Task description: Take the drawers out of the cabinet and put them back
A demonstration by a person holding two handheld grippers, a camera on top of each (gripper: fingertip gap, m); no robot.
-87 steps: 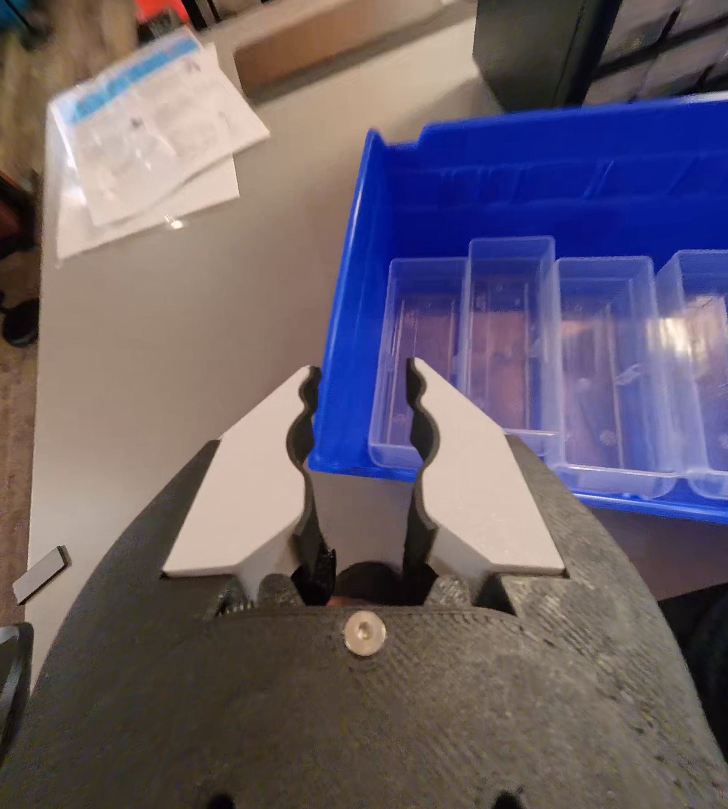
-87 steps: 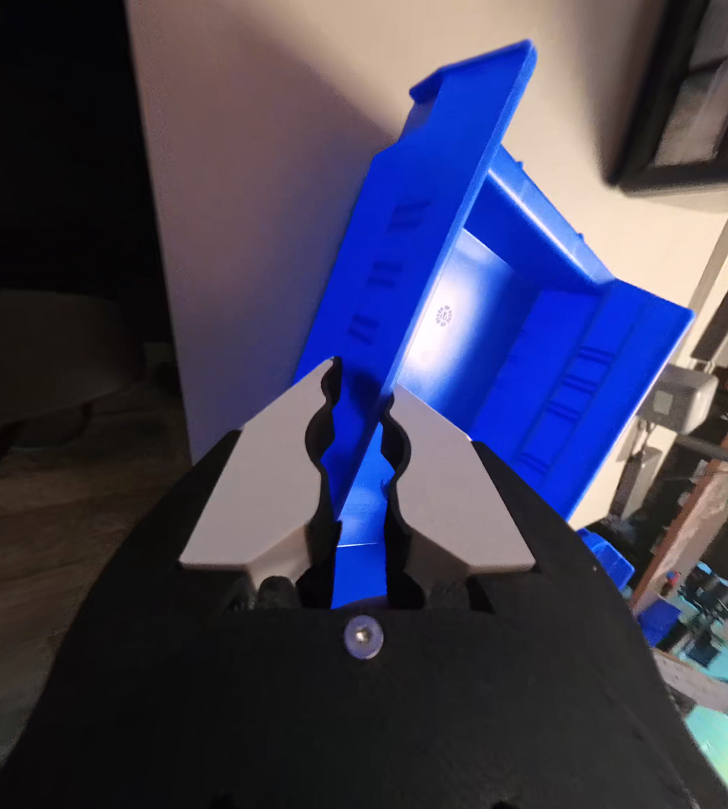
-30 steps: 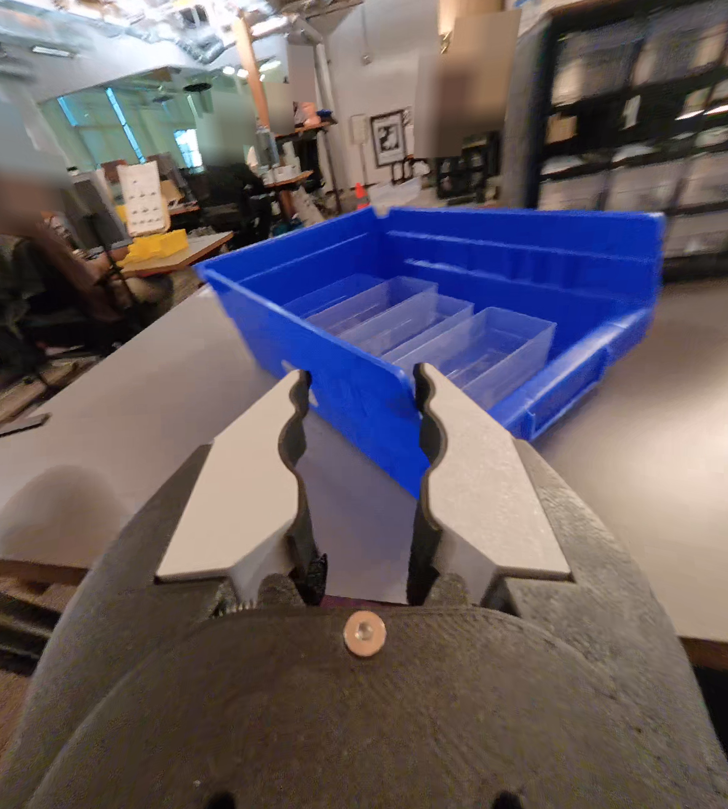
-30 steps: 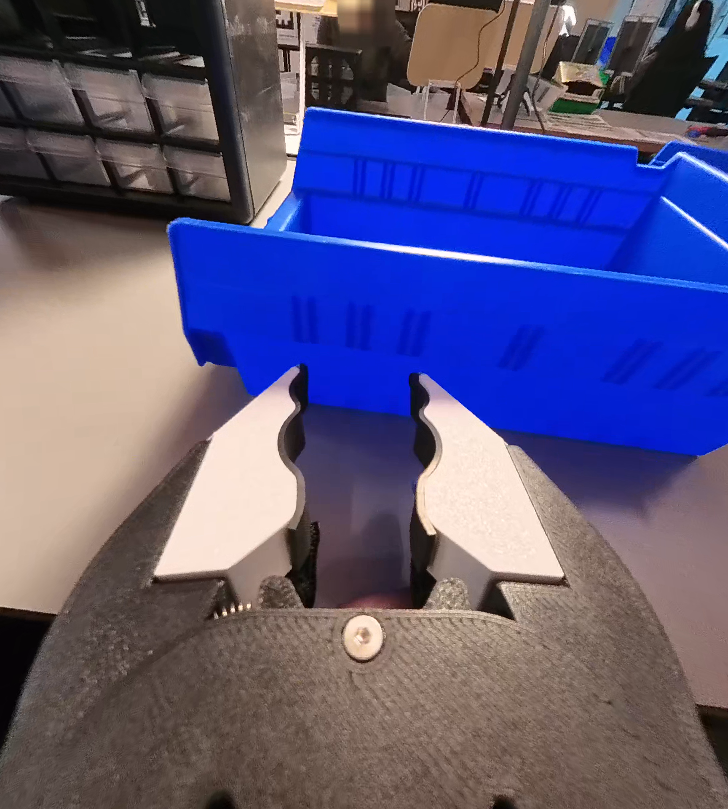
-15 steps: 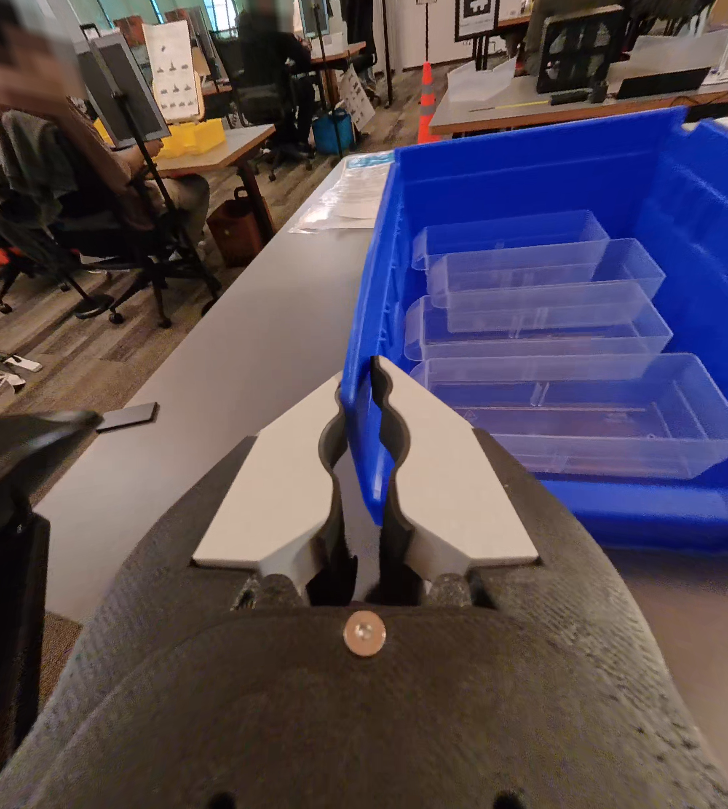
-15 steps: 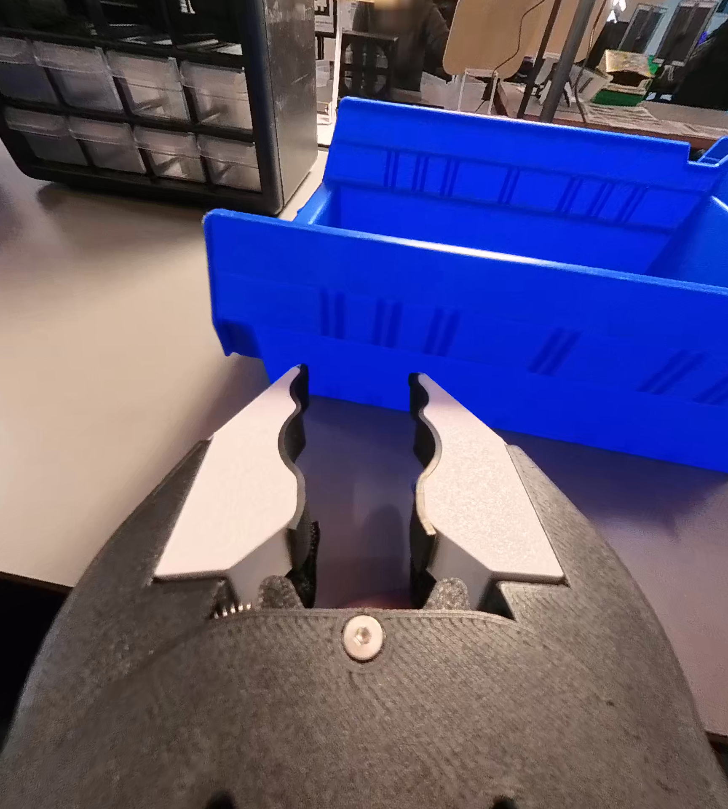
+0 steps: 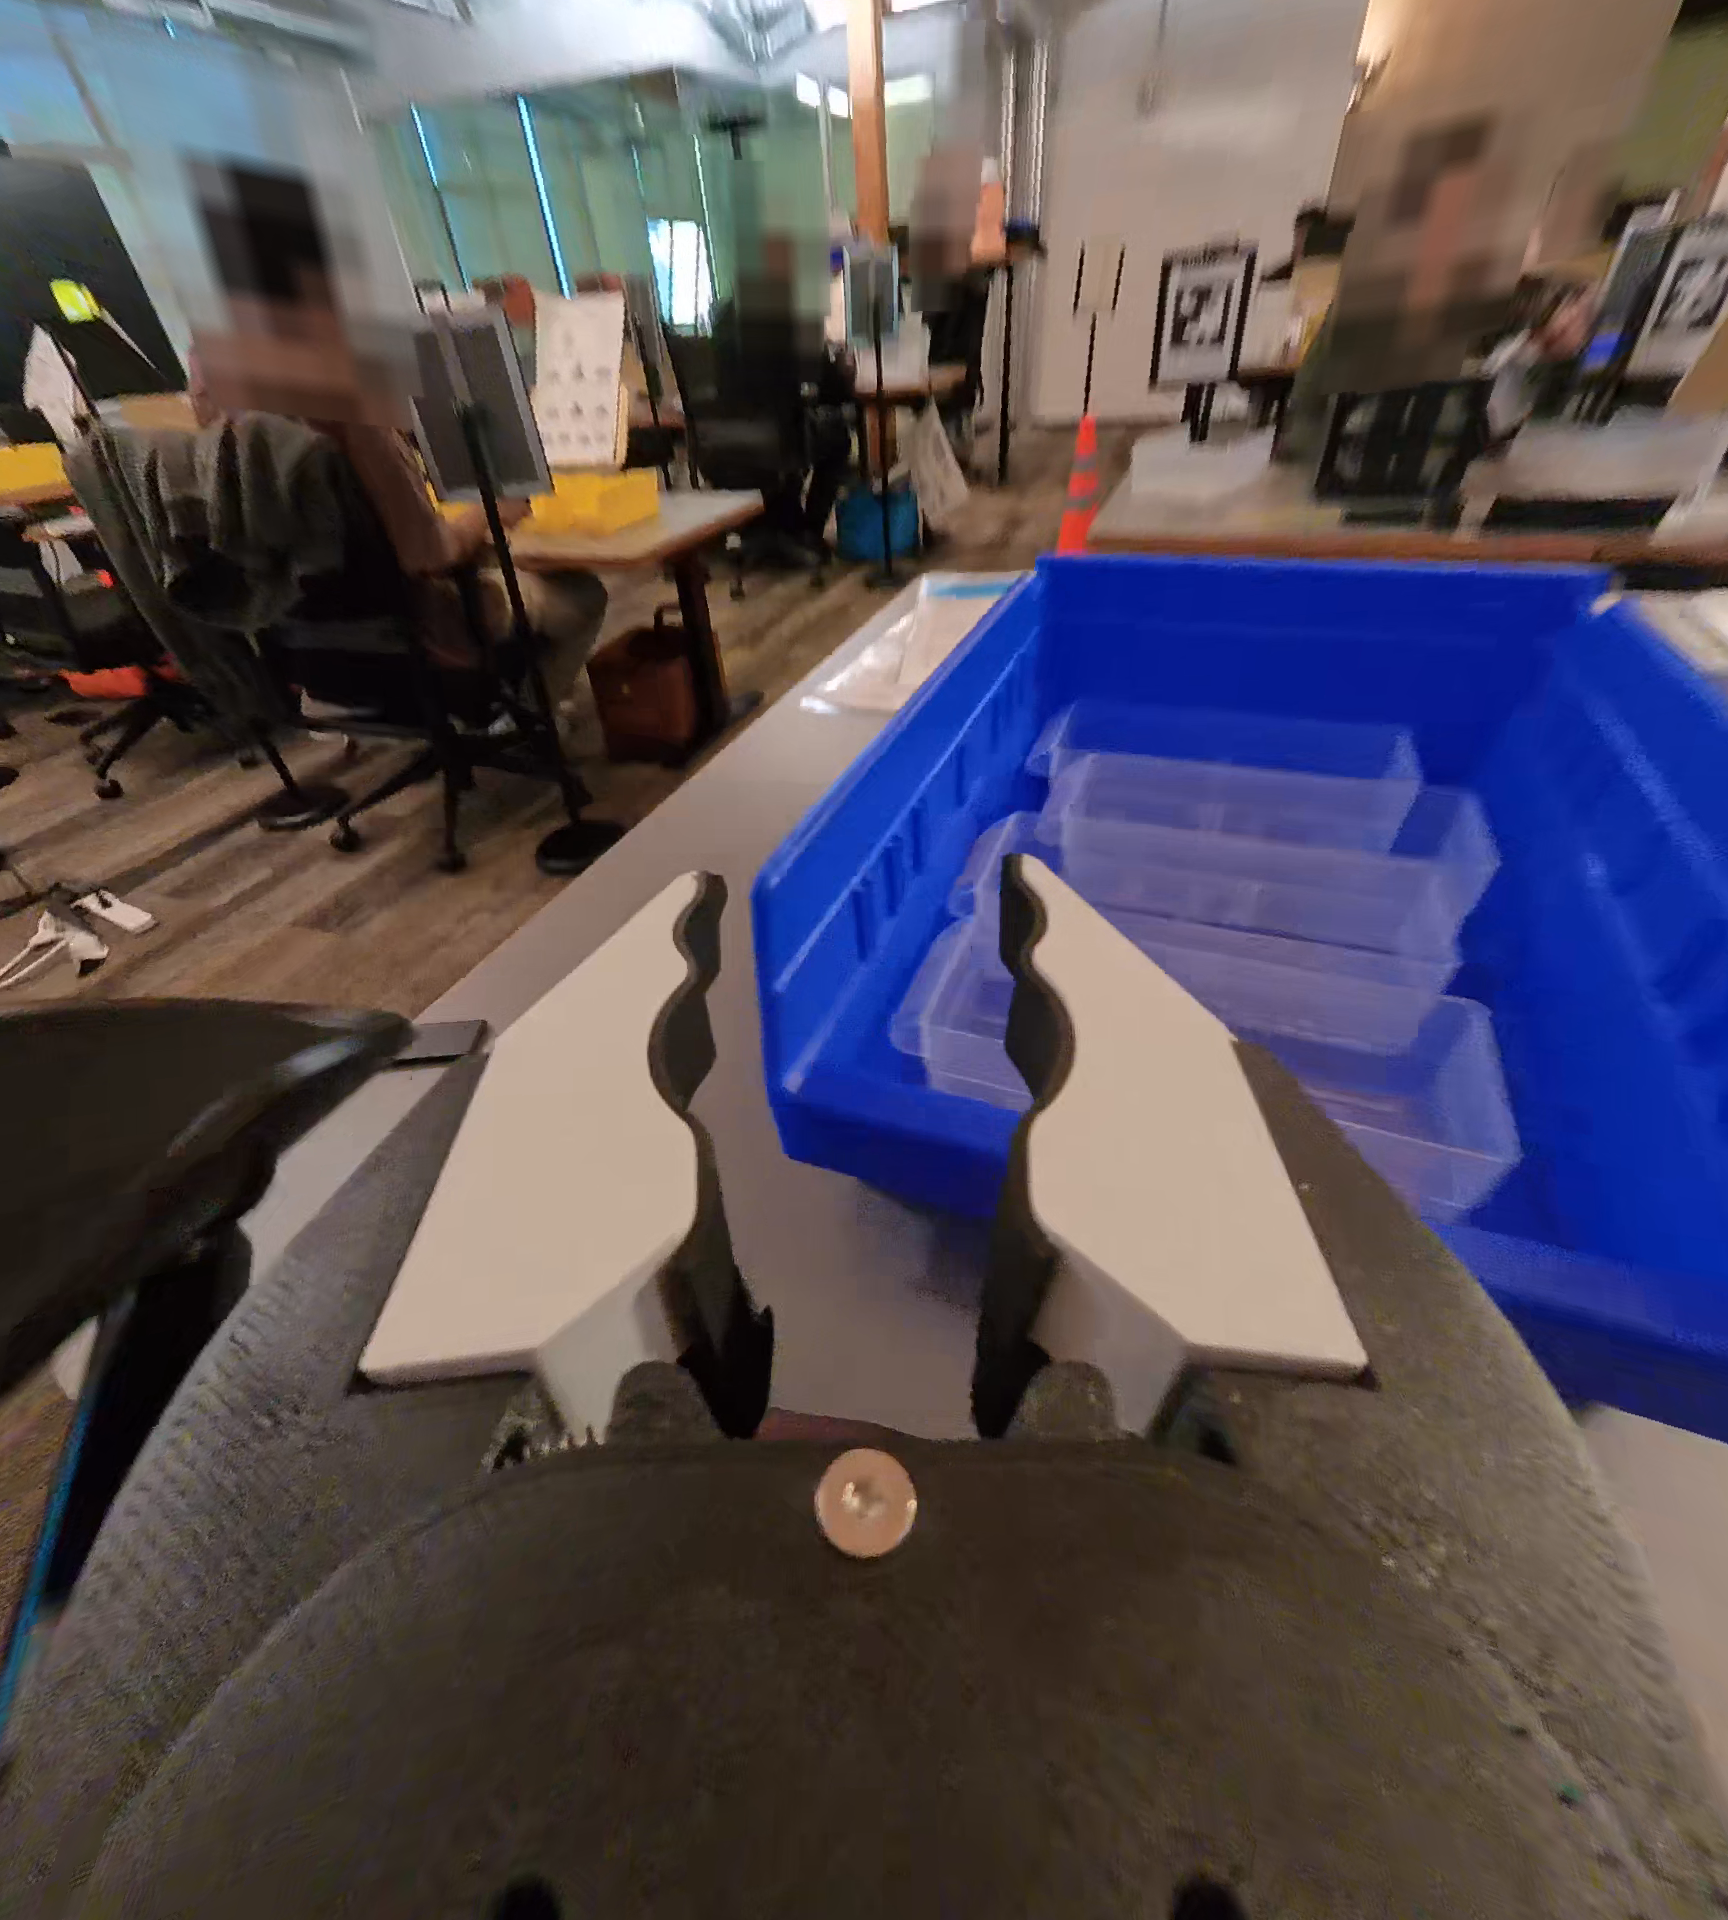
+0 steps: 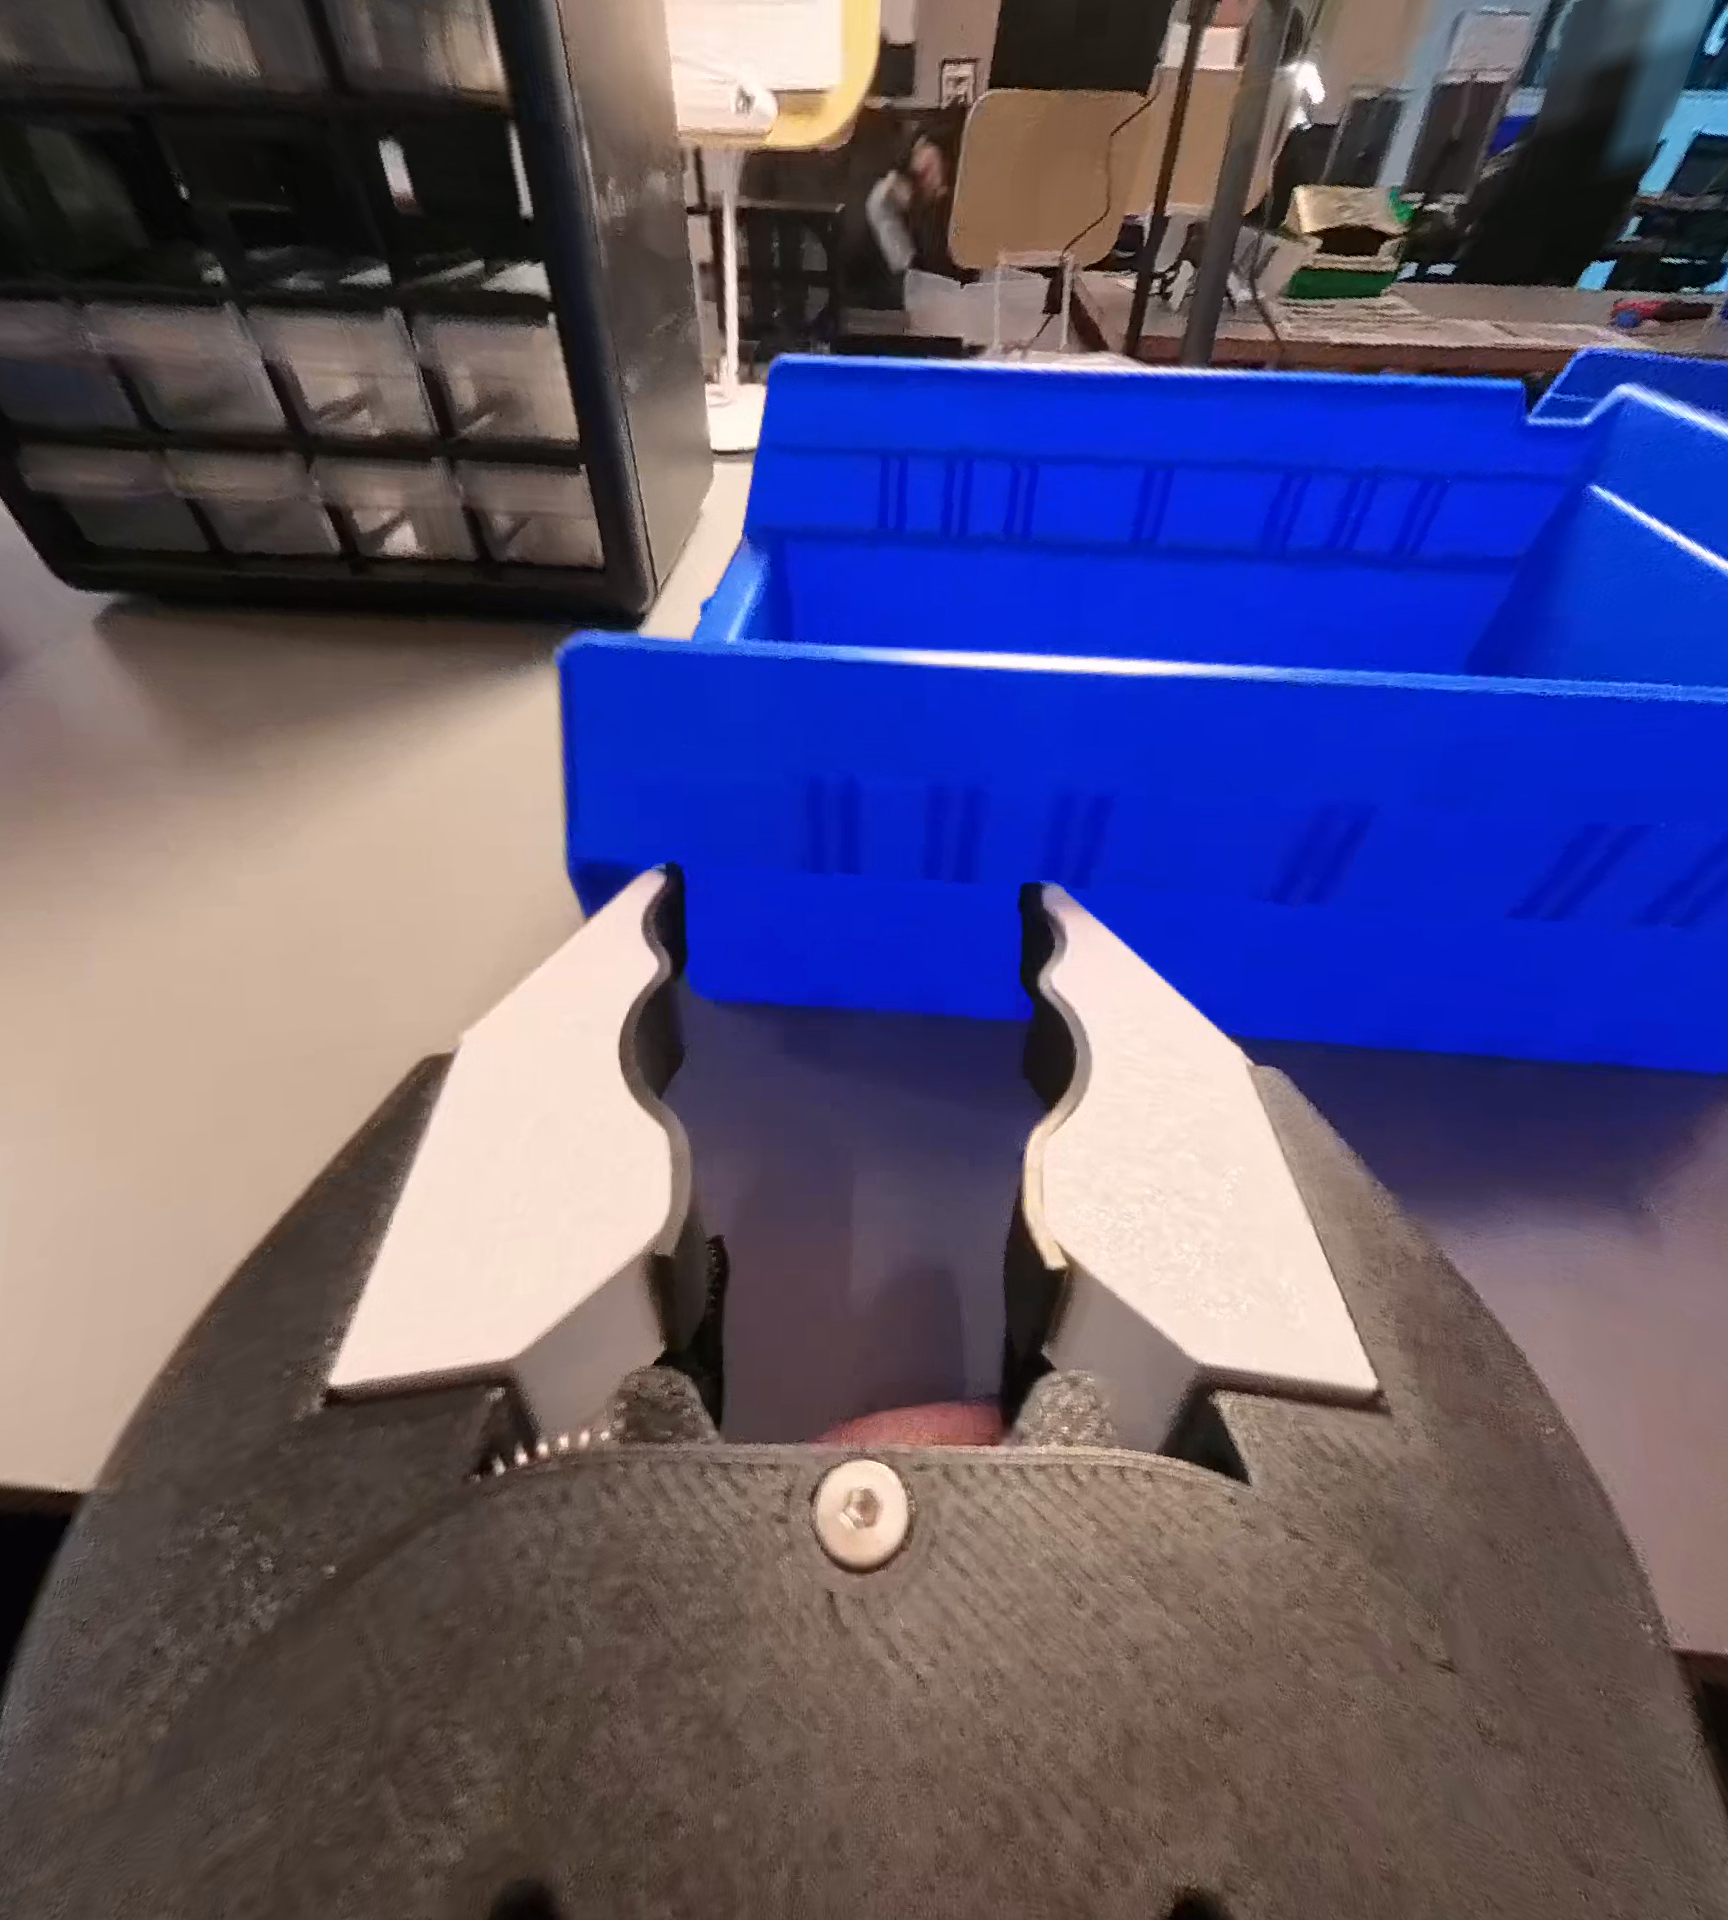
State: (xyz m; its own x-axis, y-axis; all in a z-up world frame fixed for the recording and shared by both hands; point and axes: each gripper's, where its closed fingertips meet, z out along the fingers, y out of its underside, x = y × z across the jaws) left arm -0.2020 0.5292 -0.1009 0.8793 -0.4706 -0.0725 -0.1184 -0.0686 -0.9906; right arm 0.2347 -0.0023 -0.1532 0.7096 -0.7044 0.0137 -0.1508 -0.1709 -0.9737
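My left tongs (image 7: 855,904) wide apart, grip bare, hovering at near corner of blue bin (image 7: 1203,613); pads clear of its wall. Half second ago these nearly pinched shut on bin's rim; now spread and off it. My right tongs (image 8: 844,894) spread wider than before, holding nothing, pointing at bin's long outer wall. Clear drawers (image 7: 1244,842) lie side by side inside bin. Black cabinet (image 8: 320,312) stands on table (image 8: 164,883), left of bin.
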